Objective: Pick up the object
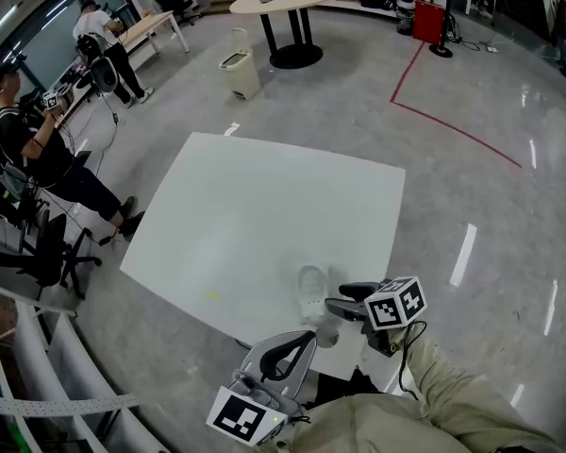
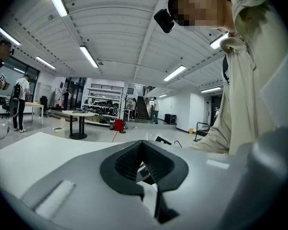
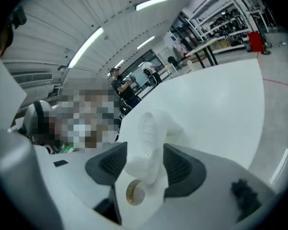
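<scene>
A white clog [image 1: 311, 293] lies near the counter's [image 1: 264, 196] near edge, one end between the right gripper's [image 3: 144, 166] jaws, which stand apart on either side, seemingly lined up to clamp and lift it, while the left gripper [image 2: 143, 166], jaws together, hangs idle.

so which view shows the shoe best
The right gripper view: the shoe sits close up between the right gripper jaws. The head view shows it small, white on the white table. The left gripper view misses it.
</scene>
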{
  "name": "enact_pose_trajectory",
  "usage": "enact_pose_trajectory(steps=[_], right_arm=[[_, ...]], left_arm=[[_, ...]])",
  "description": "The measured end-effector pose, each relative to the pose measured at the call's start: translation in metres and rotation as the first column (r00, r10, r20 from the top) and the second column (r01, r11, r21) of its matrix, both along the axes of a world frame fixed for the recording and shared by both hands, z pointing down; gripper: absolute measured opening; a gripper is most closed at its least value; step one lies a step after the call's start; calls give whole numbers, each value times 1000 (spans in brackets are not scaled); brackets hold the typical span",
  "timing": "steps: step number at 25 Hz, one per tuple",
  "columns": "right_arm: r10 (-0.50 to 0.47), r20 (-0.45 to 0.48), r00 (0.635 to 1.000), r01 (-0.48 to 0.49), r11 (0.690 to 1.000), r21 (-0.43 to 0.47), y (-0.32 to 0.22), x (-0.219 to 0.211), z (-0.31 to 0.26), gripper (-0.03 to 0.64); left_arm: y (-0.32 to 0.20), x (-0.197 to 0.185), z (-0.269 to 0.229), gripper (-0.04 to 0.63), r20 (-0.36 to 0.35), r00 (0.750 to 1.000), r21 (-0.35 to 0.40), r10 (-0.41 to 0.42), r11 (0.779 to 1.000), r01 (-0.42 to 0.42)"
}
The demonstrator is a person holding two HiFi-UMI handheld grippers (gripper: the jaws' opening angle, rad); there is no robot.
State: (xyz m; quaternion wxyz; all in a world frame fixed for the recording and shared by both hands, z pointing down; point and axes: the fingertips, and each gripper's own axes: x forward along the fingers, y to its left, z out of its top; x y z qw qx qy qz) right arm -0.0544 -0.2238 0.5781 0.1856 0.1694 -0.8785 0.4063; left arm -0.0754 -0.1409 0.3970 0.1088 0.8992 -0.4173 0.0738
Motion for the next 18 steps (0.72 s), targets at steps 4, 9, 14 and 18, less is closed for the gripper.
enact_pose_trajectory(steps=[4, 9, 14, 18], right_arm=[[45, 43, 998, -37, 986, -160, -18, -21, 25, 268], [-17, 43, 999, 29, 951, -309, -24, -44, 39, 273], [-60, 11, 998, 59, 912, -407, -24, -57, 45, 272], [-18, -13, 1000, 10, 906, -423, -29, -60, 50, 201]], left_arm=[[-3, -12, 5, 5, -2, 1000, -35, -9, 999, 8], [-7, -26, 12, 5, -5, 1000, -55, -29, 998, 29], [-14, -30, 12, 5, -11, 999, -55, -35, 998, 34], [-16, -37, 12, 5, -13, 999, -54, -40, 998, 39]])
